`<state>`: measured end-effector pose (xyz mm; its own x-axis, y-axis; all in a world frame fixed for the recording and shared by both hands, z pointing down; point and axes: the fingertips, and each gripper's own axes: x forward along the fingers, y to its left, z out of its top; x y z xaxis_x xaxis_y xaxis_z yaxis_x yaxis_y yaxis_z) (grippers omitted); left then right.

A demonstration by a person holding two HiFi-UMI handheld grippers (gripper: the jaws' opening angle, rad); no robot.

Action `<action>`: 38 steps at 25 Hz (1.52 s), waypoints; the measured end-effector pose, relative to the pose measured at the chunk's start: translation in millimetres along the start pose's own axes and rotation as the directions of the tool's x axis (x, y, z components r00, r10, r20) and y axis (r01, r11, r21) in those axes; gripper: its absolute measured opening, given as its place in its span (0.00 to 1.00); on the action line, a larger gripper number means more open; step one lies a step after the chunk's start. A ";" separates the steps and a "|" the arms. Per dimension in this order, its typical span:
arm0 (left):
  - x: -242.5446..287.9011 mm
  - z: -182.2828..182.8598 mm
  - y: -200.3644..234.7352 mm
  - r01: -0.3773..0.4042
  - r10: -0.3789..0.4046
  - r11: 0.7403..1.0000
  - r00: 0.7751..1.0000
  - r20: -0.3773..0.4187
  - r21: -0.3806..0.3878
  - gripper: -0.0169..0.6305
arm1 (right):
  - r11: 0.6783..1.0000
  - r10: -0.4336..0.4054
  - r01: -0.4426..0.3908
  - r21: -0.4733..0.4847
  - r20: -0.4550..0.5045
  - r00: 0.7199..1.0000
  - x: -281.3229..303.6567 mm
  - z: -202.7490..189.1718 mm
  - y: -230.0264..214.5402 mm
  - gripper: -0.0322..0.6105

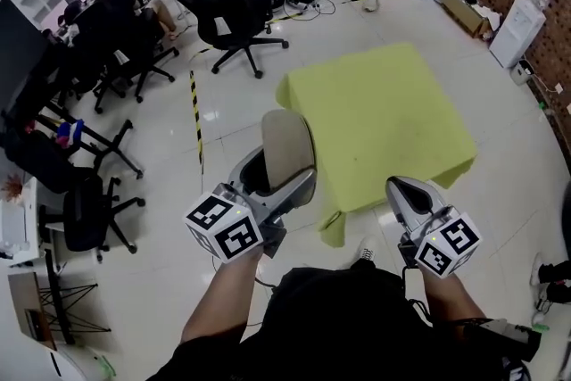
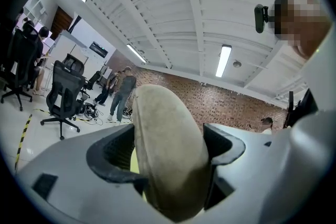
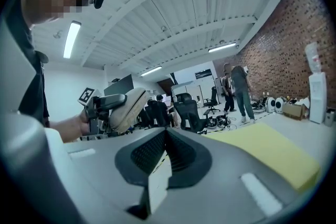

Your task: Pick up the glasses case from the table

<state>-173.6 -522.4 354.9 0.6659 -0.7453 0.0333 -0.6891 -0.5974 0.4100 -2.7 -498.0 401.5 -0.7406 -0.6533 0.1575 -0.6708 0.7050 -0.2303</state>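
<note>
A beige oval glasses case stands up between the jaws of my left gripper, held in the air off the near left corner of the table. It fills the middle of the left gripper view as the glasses case, clamped from both sides, and shows at left in the right gripper view as the same case. My right gripper is shut and empty, its jaws pressed together in the right gripper view. It hovers by the table's near edge.
The table under a yellow-green cloth is bare. Black office chairs stand behind and to the left. Two people stand at the far end of the room. A brick wall and a white water dispenser are on the right.
</note>
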 end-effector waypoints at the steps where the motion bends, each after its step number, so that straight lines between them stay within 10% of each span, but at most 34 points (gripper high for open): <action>1: -5.2 -1.1 0.4 0.006 -0.006 1.000 1.000 -0.002 0.000 0.67 | 1.000 -0.007 0.007 -0.001 -0.002 1.000 0.9 -2.1 6.6 0.05; 19: -25.9 -16.2 -16.5 0.176 -0.178 0.984 0.982 -0.055 -0.034 0.67 | 0.983 -0.181 0.181 -0.001 0.056 0.982 -35.3 -1.5 59.7 0.05; 38: 16.9 -17.1 -63.4 0.091 -0.089 0.995 0.995 -0.041 0.040 0.67 | 0.997 -0.073 0.074 -0.018 0.076 0.994 -62.9 18.7 -5.7 0.05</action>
<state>-113.8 -492.0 345.1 0.7360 -0.6761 0.0338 -0.6366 -0.6743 0.3742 48.4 -466.1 375.0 -0.6848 -0.7218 0.1005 -0.7246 0.6595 -0.2002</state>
